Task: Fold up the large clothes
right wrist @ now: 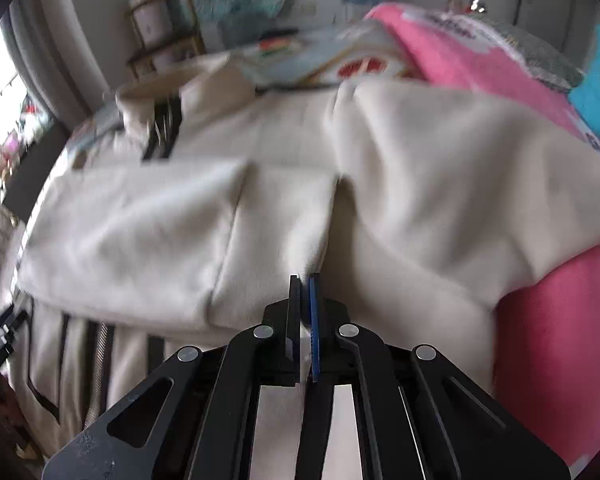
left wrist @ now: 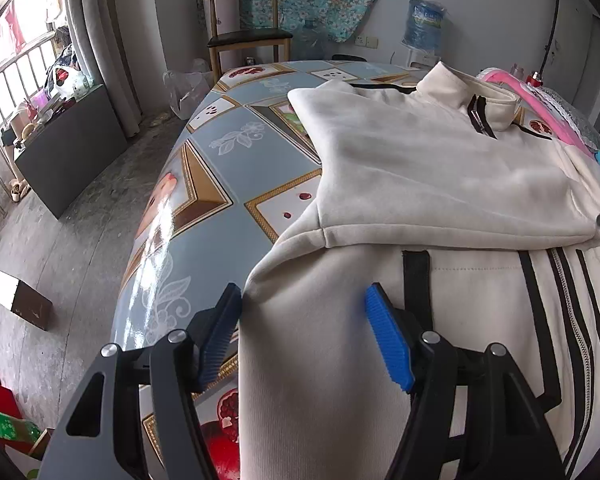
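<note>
The cream jacket (left wrist: 420, 168) is spread over the patterned table (left wrist: 228, 160), one sleeve folded across its chest, its left edge running well inside the table's edge, so I've got bare tabletop on that side. My left gripper (left wrist: 304, 312) sits spread wide astride that edge. My right gripper (right wrist: 305, 280) is pressed together; can't tell if it's pinching fabric. Pink cloth (right wrist: 460, 56) crowds the right.

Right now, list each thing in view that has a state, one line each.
Cream jacket: spread on the table, one sleeve folded across the chest, zip closed at the front.
Left gripper: open, fingers straddling the jacket's edge, not pressing.
Right gripper: fingers shut at a cream fold; a pinch cannot be told.
Table: partly covered by the jacket.
Chair: upright, unoccupied.
</note>
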Tool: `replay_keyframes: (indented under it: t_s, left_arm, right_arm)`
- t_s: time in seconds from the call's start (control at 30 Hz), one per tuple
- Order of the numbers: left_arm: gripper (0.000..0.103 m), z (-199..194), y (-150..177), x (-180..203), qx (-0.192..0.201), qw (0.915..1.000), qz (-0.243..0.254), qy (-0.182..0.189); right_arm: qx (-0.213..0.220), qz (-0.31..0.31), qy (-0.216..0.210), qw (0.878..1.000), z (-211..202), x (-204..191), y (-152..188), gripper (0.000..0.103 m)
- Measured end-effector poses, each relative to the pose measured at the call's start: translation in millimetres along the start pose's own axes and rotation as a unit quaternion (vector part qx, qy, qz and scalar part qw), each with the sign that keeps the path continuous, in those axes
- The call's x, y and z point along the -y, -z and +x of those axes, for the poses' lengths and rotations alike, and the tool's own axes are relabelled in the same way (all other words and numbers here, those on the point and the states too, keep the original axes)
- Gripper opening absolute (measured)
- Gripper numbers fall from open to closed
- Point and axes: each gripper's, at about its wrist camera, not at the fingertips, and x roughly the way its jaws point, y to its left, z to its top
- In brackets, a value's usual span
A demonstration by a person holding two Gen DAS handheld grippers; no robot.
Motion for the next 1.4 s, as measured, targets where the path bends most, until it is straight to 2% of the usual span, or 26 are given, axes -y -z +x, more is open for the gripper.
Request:
replay_keyframes:
  t_s: [0.07,0.2,0.3,0.43,0.5,0.57,0.67,0.77,0.83,1.0,1.07,1.1,1.17,1.2,1.27,1.4]
  left_arm:
    - [0.063,-0.1,-0.1,-0.5,0.001,1.0,-0.001,0.0]
    - [0.063,0.0,-0.3,0.5,0.001,1.0,-0.001,0.001]
    - [0.063,-1.3,-0.4,-0.6,0.0,1.0,-0.003,0.006]
    - [0.063,-20.0,-5.7,-11.9,0.014,0.999,-0.023,0.036]
    - [0.063,-34.3,-15.6,-19.1,0.032,0.9975,-0.033,0.054]
    - [0.063,-48.3,-33.7,-24.4,0.055,0.9958,-0.037,0.063]
    - [0.063,-53.8,-61.9,-29.2,0.068,0.9932,-0.048,0.081]
    - [0.063,-33.3,-97.8,-35.5,0.047,0.9866,-0.08,0.135]
    - [0.063,-7.9,-117.2,-38.3,0.022,0.9826,-0.101,0.154]
    - [0.063,66.0,-154.9,-32.0,-0.046,0.9773,-0.119,0.169]
    - [0.063,93.7,-168.7,-31.3,-0.065,0.9767,-0.136,0.153]
    - [0.061,100.8,-170.7,-33.0,-0.067,0.9766,-0.141,0.148]
    - [0.038,114.8,-177.3,-31.8,-0.072,0.9784,-0.141,0.133]
    - [0.03,120.3,-179.1,-29.1,-0.075,0.9805,-0.133,0.124]
    - [0.009,121.4,-180.8,-25.0,-0.066,0.9858,-0.111,0.106]
    - [0.005,101.7,-184.4,-10.8,-0.014,0.9962,-0.049,0.07]
  right_arm:
    - [0.021,0.011,-0.007,1.0,-7.7,4.3,-6.9,0.004]
    - [0.019,0.02,-0.001,1.0,2.3,10.2,-9.7,0.004]
    - [0.002,0.004,0.013,1.0,15.5,7.9,-2.8,0.01]
    - [0.036,0.005,0.012,0.999,-12.3,6.0,-3.5,0.025]
    - [0.056,-0.001,0.0,0.998,-26.9,3.8,-6.4,0.028]
    - [0.069,-0.008,-0.035,0.997,-36.0,-1.3,-10.5,0.03]
    - [0.058,-0.027,-0.08,0.995,-24.5,-14.6,-13.2,0.031]
    - [0.03,-0.043,-0.09,0.995,3.0,-27.1,-11.0,0.031]
    - [0.009,-0.04,-0.086,0.995,24.7,-29.2,-9.3,0.031]
    - [0.017,-0.033,-0.078,0.996,34.8,-26.6,-14.6,0.03]
    - [0.018,-0.032,-0.077,0.996,38.3,-27.2,-18.1,0.03]
    - [0.019,-0.031,-0.078,0.996,39.7,-25.7,-19.3,0.03]
    - [0.022,-0.028,-0.083,0.996,40.7,-23.9,-21.1,0.03]
    - [0.023,-0.027,-0.085,0.996,40.9,-24.0,-22.0,0.03]
    - [0.026,-0.028,-0.087,0.995,41.3,-22.8,-22.7,0.03]
    - [0.03,-0.024,-0.088,0.995,41.2,-21.5,-26.2,0.03]
